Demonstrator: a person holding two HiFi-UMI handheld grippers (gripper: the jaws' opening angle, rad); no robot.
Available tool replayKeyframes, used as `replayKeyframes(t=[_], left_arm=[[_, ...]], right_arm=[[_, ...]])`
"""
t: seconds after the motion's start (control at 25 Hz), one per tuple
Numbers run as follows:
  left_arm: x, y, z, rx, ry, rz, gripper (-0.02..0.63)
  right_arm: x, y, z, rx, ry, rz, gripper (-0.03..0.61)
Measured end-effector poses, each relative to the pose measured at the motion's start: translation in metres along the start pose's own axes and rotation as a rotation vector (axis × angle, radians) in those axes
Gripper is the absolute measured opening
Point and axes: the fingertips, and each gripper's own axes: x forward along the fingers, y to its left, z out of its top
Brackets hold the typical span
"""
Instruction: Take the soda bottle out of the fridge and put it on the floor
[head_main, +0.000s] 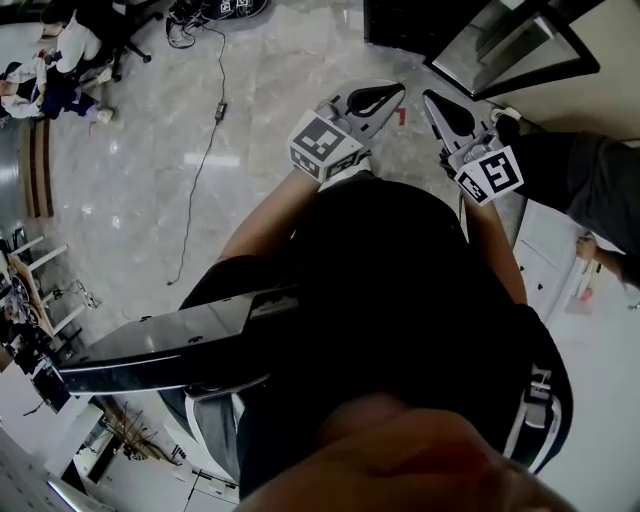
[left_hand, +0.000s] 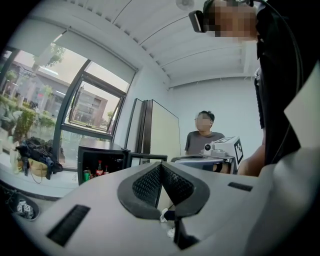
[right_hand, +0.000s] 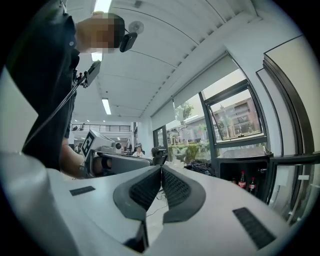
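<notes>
My left claw (left_hand: 160, 166) is pressed together on nothing, its black, diamond-ribbed pads (left_hand: 147, 185) meeting along one thin seam; my right claw (right_hand: 161, 170) is the same, jaws together and bare; the soda bottle (right_hand: 243, 180), dark with a red label, stands upright inside the boxy black fridge (right_hand: 243, 159), well ahead and to the right of my right claw, just beside a second bottle (right_hand: 253, 184); the glossy, marbled floor (head_main: 260, 110) lies below both claws.
</notes>
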Motion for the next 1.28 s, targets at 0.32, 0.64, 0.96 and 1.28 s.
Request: replayKeyframes(t=[0.32,0.64,0.96,1.28], left_arm=[[0.012,0.057,-0.001,-0.020,0.002,0.009,0.005],[0.049,0.096,-0.006,-0.029,0.022,0.038,0.005],[0.120,0.143,-0.005,-0.019,0.059,0.098,0.005],[0.218,0.213,-0.019,-0.043,0.085,0.221,0.005]], right_arm=[[0.040,-0.034,-0.005,0.009,0.015,-0.037,0.014],[0.062,-0.092,-0.015,0.024,0.010,-0.039,0.014],[0.083,-0.182,-0.027,0.049,0.021,-0.005,0.014],[0.110,-0.319,-0.070,0.030,0.073,0.003,0.014]])
